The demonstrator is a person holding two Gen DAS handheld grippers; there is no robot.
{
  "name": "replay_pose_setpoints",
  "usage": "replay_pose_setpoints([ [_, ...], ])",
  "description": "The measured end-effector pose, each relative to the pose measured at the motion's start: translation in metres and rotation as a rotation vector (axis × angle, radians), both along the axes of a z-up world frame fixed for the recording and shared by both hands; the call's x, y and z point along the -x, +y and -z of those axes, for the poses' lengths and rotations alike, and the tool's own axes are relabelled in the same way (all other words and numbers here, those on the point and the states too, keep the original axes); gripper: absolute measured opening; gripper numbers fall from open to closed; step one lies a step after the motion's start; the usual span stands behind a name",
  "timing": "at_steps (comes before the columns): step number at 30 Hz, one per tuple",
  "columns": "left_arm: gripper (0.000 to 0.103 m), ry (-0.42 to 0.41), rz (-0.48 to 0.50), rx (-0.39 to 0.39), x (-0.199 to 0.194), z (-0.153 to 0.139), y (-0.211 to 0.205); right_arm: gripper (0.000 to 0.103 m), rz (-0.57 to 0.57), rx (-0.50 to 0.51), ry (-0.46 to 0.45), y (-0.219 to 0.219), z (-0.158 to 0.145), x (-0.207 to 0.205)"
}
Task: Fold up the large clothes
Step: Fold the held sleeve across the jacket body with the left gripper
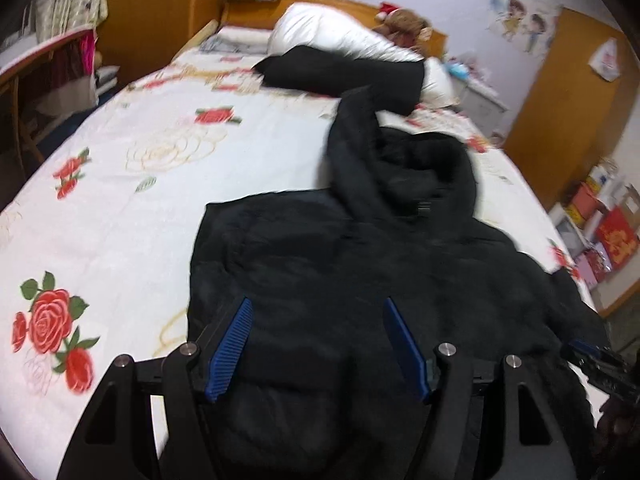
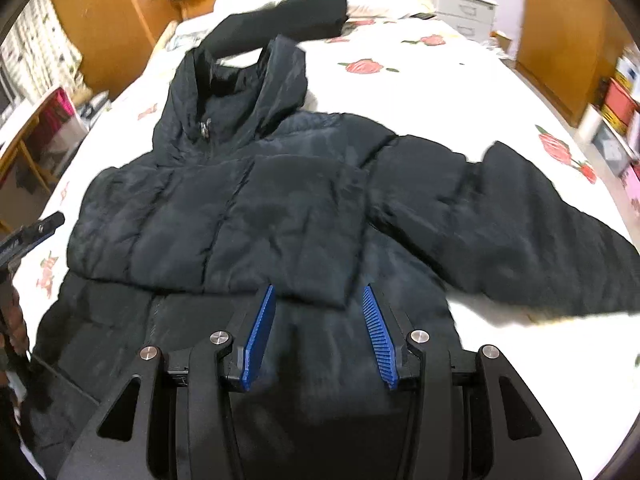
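Roughly, by item:
Jacket: black puffer jacket (image 2: 256, 208) lies face up on the bed (image 1: 132, 184), hood (image 2: 240, 80) toward the pillow (image 1: 320, 28), its near part folded up over the chest.
Sleeves: one sleeve (image 2: 500, 220) spreads to the right in the right wrist view, close to the bed's edge; the other (image 1: 344, 68) reaches up onto the pillow.
Open room: bare floral sheet lies wide to the jacket's left in the left wrist view.
Left gripper (image 1: 316, 344): jaws apart over the jacket, gripping nothing.
Right gripper (image 2: 316, 336): jaws apart above the folded hem, seemingly clear of the cloth, though blur hinders.
Writing: none readable; the wall poster (image 1: 520, 24) is too blurred.
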State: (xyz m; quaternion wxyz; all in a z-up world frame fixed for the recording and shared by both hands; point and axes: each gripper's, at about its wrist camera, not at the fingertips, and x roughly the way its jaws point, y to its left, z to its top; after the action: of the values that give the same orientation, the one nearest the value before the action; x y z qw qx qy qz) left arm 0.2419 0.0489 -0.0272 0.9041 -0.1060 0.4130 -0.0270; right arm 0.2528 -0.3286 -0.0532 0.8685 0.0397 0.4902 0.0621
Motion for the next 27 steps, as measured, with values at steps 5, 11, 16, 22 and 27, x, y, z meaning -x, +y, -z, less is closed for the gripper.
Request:
replay_pose_setpoints([
  [5, 0.07, -0.071, 0.055, -0.018, 0.049, -0.039, -0.027, 0.047, 0.061, -0.032, -0.063, -0.024, -0.033, 0.042],
  [11, 0.07, -0.092, 0.107, -0.032, 0.08, -0.061, -0.052, 0.055, 0.124, -0.039, -0.103, -0.056, -0.056, 0.082],
  [16, 0.07, -0.084, 0.118, -0.065, 0.093, -0.067, -0.069, 0.055, 0.184, -0.064, -0.101, -0.087, -0.06, 0.105],
  [22, 0.07, -0.1, 0.119, -0.111, 0.103, -0.077, -0.068, 0.055, 0.241, -0.086, -0.104, -0.126, -0.063, 0.124],
  [27, 0.07, -0.076, 0.088, -0.155, 0.107, -0.075, -0.052, 0.055, 0.3, -0.085, -0.084, -0.153, -0.053, 0.127],
])
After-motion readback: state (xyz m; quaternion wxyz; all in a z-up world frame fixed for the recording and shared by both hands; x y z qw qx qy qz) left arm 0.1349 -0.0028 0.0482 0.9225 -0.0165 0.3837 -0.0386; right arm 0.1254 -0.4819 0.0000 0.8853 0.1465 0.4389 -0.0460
